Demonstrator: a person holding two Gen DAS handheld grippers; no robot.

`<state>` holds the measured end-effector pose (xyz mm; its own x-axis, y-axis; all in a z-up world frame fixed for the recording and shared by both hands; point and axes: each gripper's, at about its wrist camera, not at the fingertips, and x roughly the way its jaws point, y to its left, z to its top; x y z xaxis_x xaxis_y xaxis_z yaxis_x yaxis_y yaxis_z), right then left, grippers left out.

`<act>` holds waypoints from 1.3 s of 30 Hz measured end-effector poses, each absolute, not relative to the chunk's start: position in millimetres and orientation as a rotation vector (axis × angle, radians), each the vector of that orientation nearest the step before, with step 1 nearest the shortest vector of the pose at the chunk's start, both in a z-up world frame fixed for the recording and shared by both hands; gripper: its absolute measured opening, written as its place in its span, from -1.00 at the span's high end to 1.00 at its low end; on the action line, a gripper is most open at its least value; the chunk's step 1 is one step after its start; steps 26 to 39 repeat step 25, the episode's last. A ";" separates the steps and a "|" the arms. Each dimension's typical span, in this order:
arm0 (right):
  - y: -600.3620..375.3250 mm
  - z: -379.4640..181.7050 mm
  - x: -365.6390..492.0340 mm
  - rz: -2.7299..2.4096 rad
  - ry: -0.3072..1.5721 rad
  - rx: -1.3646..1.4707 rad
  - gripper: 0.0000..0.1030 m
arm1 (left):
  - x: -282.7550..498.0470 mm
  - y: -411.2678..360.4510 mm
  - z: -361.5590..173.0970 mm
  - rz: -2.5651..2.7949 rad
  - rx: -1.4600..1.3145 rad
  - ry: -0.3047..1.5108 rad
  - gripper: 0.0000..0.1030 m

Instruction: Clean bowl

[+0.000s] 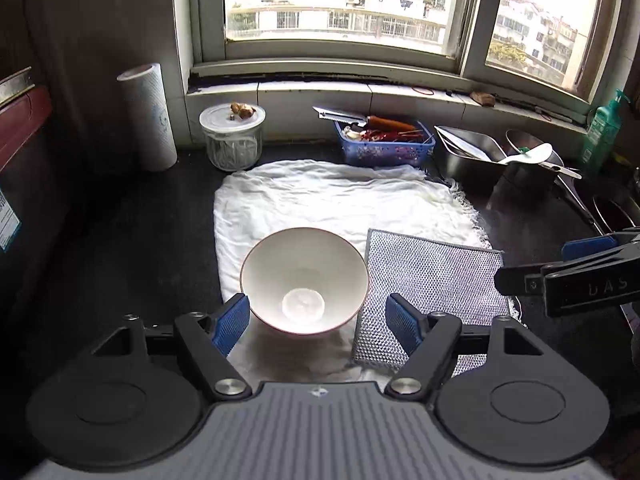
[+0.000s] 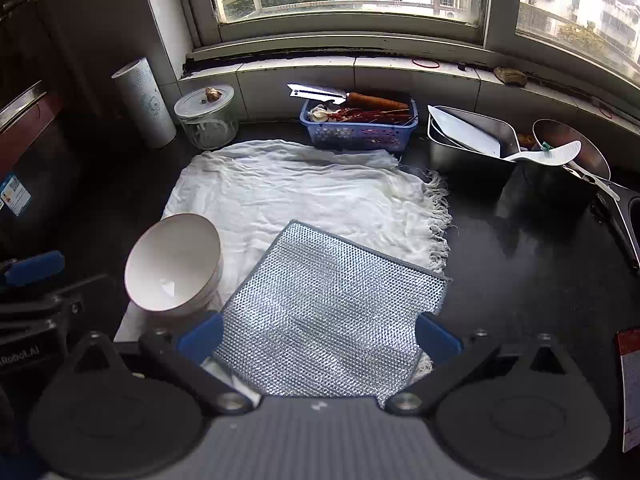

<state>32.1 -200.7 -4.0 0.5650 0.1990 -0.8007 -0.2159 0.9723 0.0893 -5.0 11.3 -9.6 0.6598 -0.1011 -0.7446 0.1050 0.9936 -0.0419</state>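
A white bowl [image 1: 304, 276] with a thin brown rim stands upright on a white cloth [image 1: 328, 196]. My left gripper [image 1: 316, 322] hangs just in front of the bowl, open wide, its blue pads [image 1: 230, 326] either side of the near wall and not pressing on it. To the right of the bowl a silver mesh scouring cloth [image 2: 332, 304] lies flat, partly on the white cloth. My right gripper [image 2: 320, 338] hovers over the mesh cloth's near edge, open, with nothing held. In the right wrist view the bowl [image 2: 172, 264] is at the left.
Along the back wall stand a paper roll [image 1: 148, 116], a lidded glass jar [image 1: 232, 138], a blue basket [image 1: 384, 144] with a knife across it, a steel tray [image 1: 468, 156] and a pot with a white ladle [image 1: 528, 156]. A green bottle [image 1: 604, 128] is at far right. The counter is dark.
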 end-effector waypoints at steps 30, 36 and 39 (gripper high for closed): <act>-185.8 21.5 -2.7 0.236 0.874 -0.032 -0.99 | -20.5 15.2 7.9 -0.039 -0.035 0.805 -0.45; -185.8 21.5 -2.7 0.236 0.874 -0.032 -0.99 | -20.5 15.2 7.9 -0.039 -0.035 0.805 -0.45; -185.8 21.5 -2.7 0.236 0.874 -0.032 -0.99 | -20.5 15.2 7.9 -0.039 -0.035 0.805 -0.45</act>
